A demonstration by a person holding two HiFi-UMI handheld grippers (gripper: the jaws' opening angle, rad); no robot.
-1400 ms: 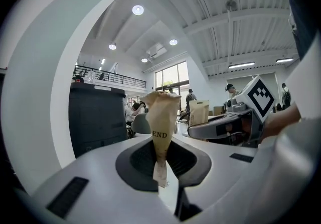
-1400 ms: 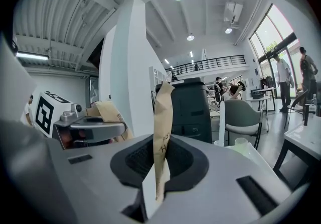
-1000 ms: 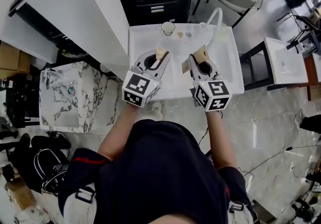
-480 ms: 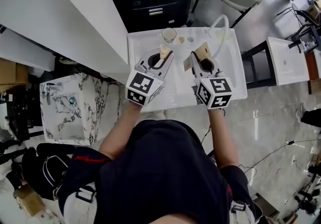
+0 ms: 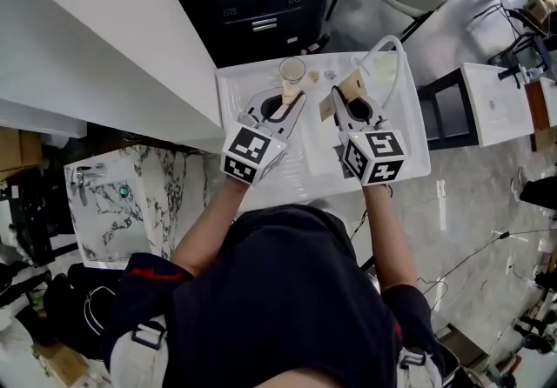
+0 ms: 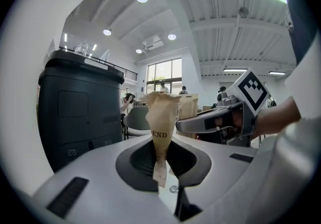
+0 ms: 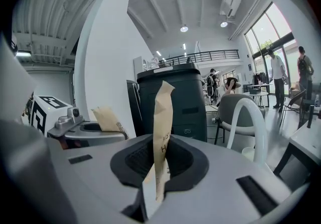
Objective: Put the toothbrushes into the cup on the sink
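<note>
My left gripper (image 5: 291, 102) is closed on a paper-wrapped toothbrush (image 6: 161, 122). My right gripper (image 5: 338, 103) is closed on a second toothbrush (image 7: 162, 117). Both are above the sink (image 5: 407, 141) at frame centre. The cup (image 5: 292, 70), just above them, has received neither: both insertions remain.

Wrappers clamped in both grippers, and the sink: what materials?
Left wrapper: tan, matte, creased paper, kraft-like, with dark print. Right wrapper: same matte tan paper, one folded edge showing. Sink: white, smooth, slight sheen; likely ceramic or resin, can't tell which.
</note>
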